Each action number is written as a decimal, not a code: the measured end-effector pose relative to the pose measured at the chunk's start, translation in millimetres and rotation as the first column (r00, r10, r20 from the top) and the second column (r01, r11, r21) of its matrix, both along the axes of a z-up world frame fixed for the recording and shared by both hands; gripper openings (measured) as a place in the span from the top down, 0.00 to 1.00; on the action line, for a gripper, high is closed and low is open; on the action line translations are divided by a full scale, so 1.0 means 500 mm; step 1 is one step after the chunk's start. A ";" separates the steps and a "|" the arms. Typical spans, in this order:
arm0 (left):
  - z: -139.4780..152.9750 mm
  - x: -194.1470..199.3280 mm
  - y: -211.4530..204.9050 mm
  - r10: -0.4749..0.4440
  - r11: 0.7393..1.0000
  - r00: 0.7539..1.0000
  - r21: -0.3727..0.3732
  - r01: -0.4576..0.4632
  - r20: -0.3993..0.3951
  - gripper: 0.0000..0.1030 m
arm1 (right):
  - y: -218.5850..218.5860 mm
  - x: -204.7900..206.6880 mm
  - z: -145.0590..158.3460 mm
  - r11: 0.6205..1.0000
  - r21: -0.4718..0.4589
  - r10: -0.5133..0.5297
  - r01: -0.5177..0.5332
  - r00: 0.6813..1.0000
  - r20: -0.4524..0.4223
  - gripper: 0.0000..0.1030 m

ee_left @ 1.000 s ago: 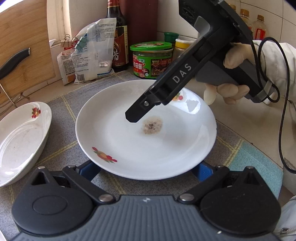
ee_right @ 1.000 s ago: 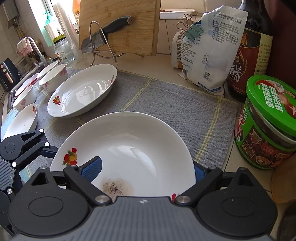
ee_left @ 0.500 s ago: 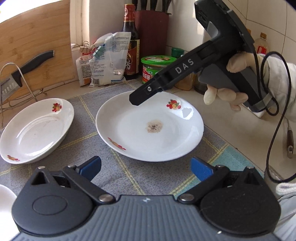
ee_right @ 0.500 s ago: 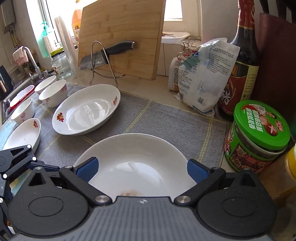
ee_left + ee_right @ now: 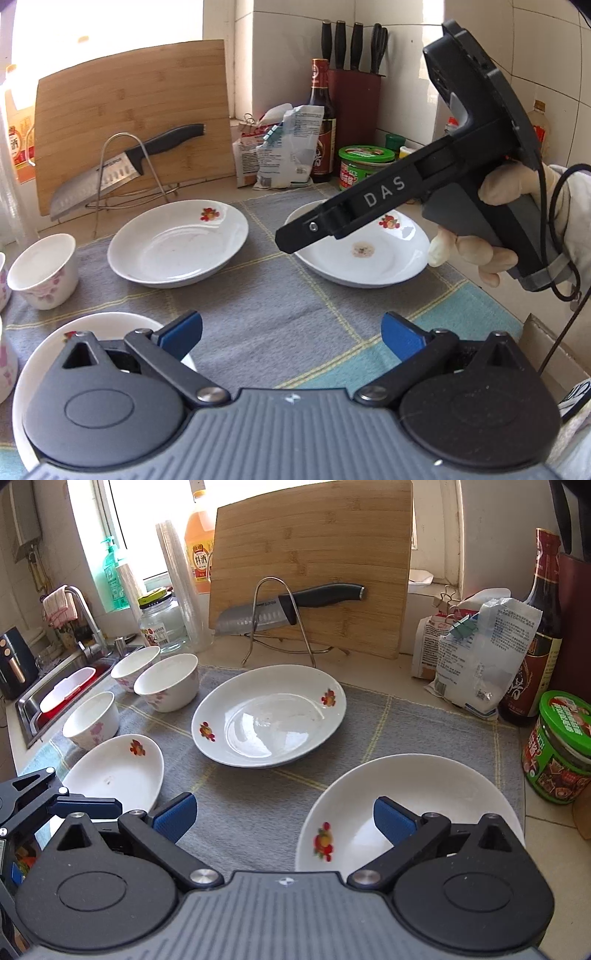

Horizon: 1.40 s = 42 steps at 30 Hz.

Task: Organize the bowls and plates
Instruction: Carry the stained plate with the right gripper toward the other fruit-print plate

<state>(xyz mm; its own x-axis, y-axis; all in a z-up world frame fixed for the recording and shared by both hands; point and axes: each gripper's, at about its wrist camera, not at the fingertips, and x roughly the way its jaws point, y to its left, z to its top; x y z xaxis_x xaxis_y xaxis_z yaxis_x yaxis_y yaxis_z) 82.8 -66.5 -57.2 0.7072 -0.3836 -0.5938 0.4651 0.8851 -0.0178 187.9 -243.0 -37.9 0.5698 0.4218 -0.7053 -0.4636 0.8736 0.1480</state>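
Both tools stand with jaws apart and nothing between the ribbed blue pads: the left tool [image 5: 291, 332] and the right tool [image 5: 284, 814], whose black arm reads "DAS". On the grey woven mat [image 5: 406, 723] with thin yellow checks lie glossy white ceramic plates with red fruit decals: a stained plate [image 5: 364, 251] at the right, a large deep plate [image 5: 269, 716] in the middle, a small oval plate [image 5: 114, 771] at the left. Three round bowls [image 5: 166, 683] with pink flowers stand near the sink. A bamboo cutting board [image 5: 314, 554] leans behind a wire-racked "SUPOR" knife [image 5: 288, 605]
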 end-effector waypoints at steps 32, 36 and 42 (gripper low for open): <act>-0.094 -0.082 0.373 0.022 0.998 0.995 0.056 -0.017 -0.096 0.01 | 0.313 -0.096 -0.083 0.995 -0.054 -0.092 0.085 0.987 -0.131 0.00; -0.108 -0.075 0.372 -0.004 0.997 0.997 0.073 0.009 -0.071 0.01 | 0.320 -0.104 -0.081 0.992 -0.069 -0.109 0.101 0.985 -0.130 0.00; -0.133 -0.054 0.369 -0.055 0.997 0.994 0.051 0.060 -0.090 0.01 | 0.317 -0.118 -0.079 0.987 -0.082 -0.146 0.137 0.981 -0.124 0.00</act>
<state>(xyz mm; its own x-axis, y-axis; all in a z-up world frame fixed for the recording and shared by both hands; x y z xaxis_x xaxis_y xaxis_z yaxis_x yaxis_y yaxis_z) 56.0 118.0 -123.8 0.6285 -0.3883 -0.6740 0.5139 0.8577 -0.0150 129.1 -84.6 -77.2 0.5222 0.2880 -0.8027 -0.3157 0.9397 0.1318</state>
